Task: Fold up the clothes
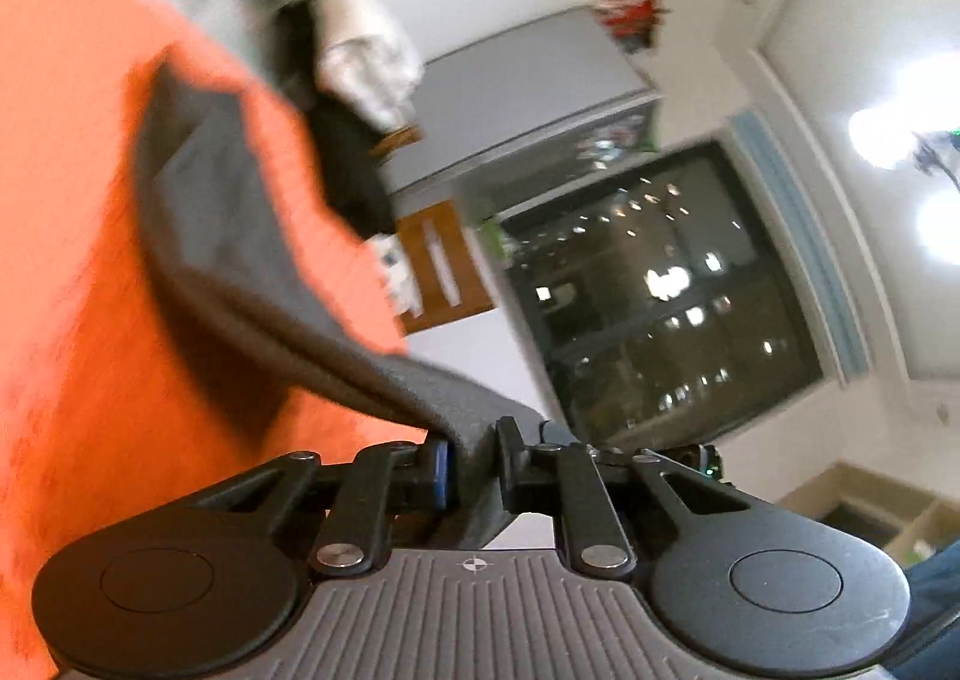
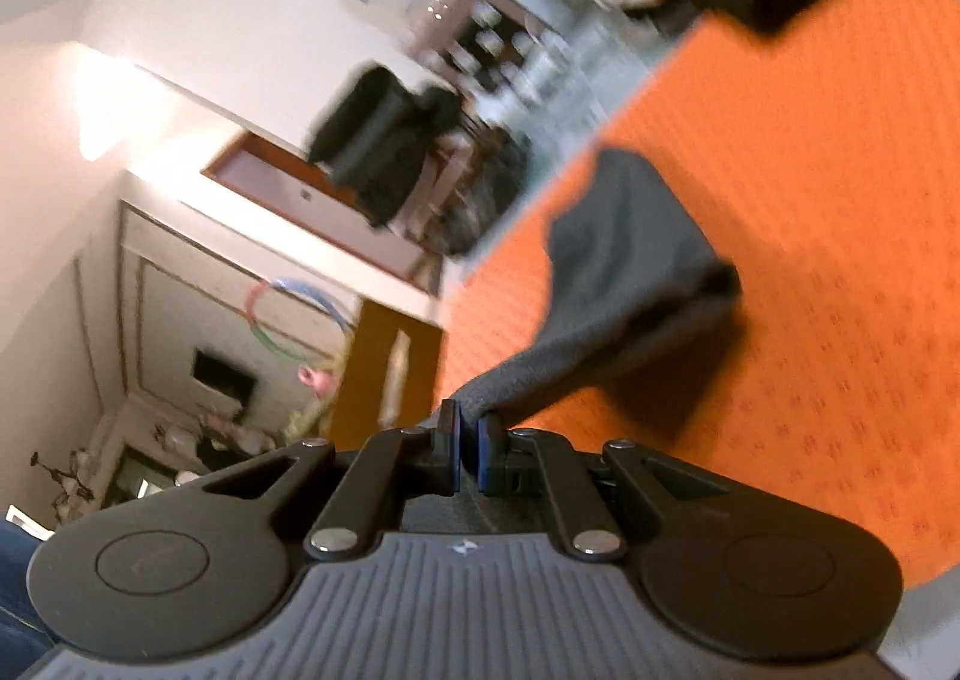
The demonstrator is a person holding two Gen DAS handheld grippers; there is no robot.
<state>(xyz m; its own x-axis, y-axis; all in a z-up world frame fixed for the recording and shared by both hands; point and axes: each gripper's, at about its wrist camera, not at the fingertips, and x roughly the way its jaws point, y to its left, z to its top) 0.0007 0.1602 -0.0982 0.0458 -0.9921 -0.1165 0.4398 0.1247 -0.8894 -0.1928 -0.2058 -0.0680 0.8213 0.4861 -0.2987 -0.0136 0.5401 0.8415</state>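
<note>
both grippers, left gripper (image 1: 474, 461) and right gripper (image 2: 469, 443), are matte black with round side discs, silver rivets, a ribbed grey body, blue pads; a denim trouser leg (image 2: 18, 578) shows.

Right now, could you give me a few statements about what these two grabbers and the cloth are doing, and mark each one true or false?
1. The left gripper is clamped on the grey cloth. True.
2. The right gripper is open and holds nothing. False: it is shut on an end of the grey cloth.
3. The cloth lies flat on the orange cover. False: both gripped ends are lifted off it, and only the far part seems to rest there.
4. The window shows darkness with lights outside. True.
5. The table cover is blue. False: it is orange.
</note>
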